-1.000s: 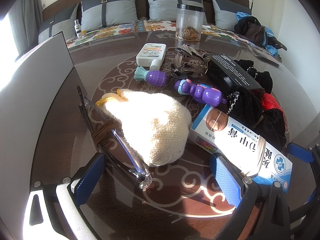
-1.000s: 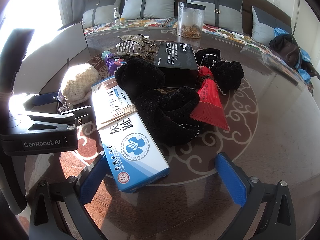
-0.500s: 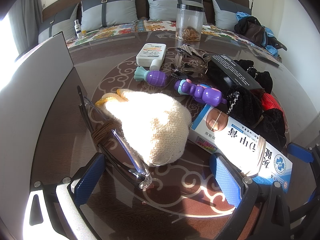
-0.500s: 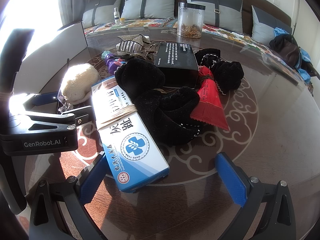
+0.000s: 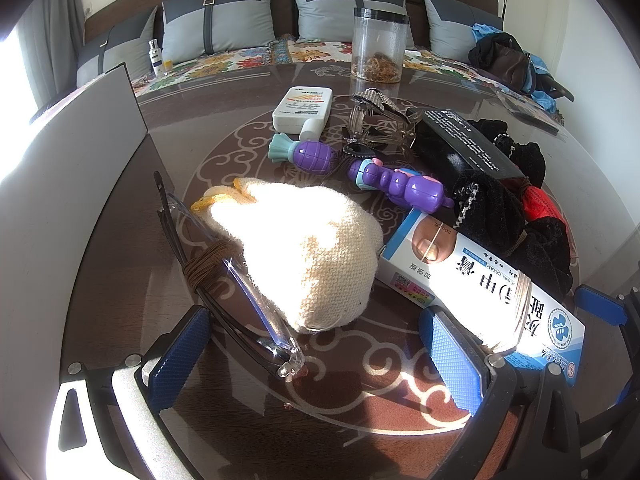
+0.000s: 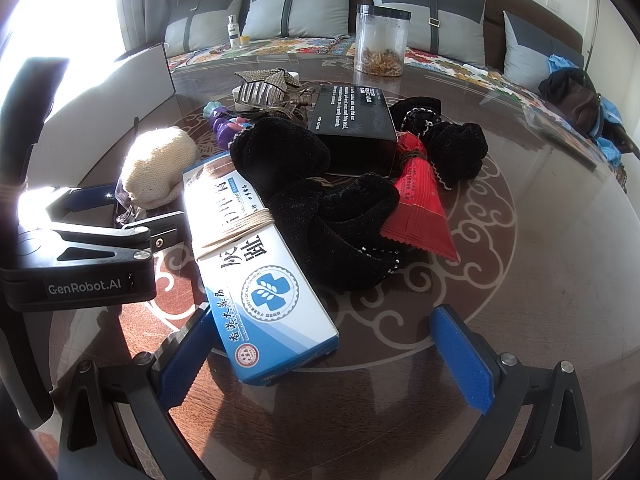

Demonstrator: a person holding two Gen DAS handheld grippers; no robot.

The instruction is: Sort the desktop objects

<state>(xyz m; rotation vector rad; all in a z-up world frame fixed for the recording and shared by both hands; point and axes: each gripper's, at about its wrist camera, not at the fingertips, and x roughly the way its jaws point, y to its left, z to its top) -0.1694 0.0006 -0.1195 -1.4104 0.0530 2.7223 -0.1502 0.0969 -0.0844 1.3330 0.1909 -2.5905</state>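
A pile of objects lies on the round glass table [image 5: 240, 420]. A cream knitted pouch [image 5: 308, 252] and folded glasses [image 5: 224, 280] bound with brown cord lie just ahead of my open left gripper [image 5: 316, 360]. A blue and white cream box [image 6: 256, 264] lies by the left finger of my open right gripper [image 6: 324, 356]; it also shows in the left wrist view [image 5: 480, 280]. Behind it are black velvet scrunchies [image 6: 320, 200], a red packet [image 6: 420, 204], a black box [image 6: 352, 120], two purple toys [image 5: 396, 184] and a white lotion bottle [image 5: 302, 108].
A clear jar [image 5: 378, 48] stands at the far table edge. A grey upright panel [image 5: 60, 200] borders the table on the left. A sofa with grey cushions [image 5: 220, 28] lies behind. The left gripper body [image 6: 80, 256] shows in the right wrist view.
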